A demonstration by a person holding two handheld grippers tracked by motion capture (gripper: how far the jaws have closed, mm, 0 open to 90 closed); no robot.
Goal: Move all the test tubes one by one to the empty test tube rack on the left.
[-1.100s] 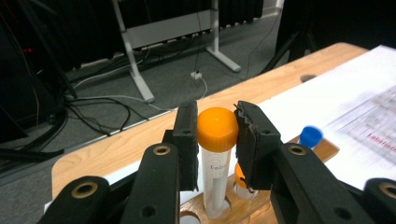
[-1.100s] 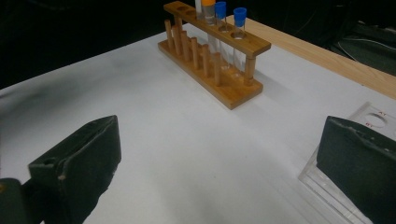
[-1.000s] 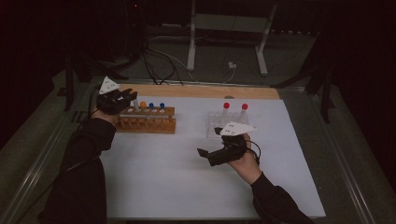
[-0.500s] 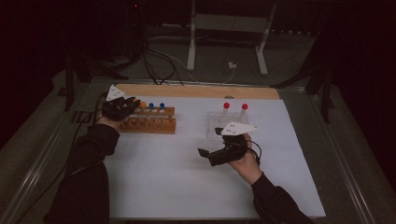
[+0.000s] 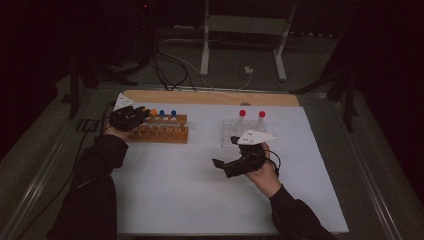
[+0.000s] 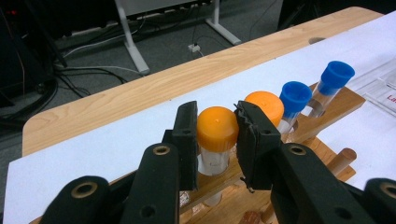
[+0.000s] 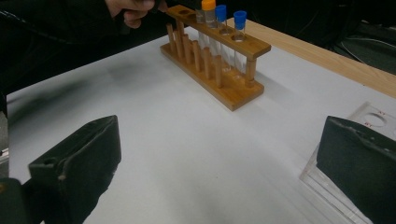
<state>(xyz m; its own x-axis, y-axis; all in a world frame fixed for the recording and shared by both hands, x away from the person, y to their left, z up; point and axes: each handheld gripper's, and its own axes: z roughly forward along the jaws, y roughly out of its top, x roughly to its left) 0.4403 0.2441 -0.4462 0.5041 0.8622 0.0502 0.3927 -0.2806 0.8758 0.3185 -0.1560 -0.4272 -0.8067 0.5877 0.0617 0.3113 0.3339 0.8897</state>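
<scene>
Near the worktop's far left corner, the left gripper jaws close around an orange tube not yet lifted from the wooden rack. The right gripper waits mid-worktop, jaws spread, empty, beside the clear rack with two red tubes.

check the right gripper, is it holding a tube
No, the right gripper has its jaws spread wide with only bare white table between them, and the wooden rack of tubes stands well beyond it.
</scene>
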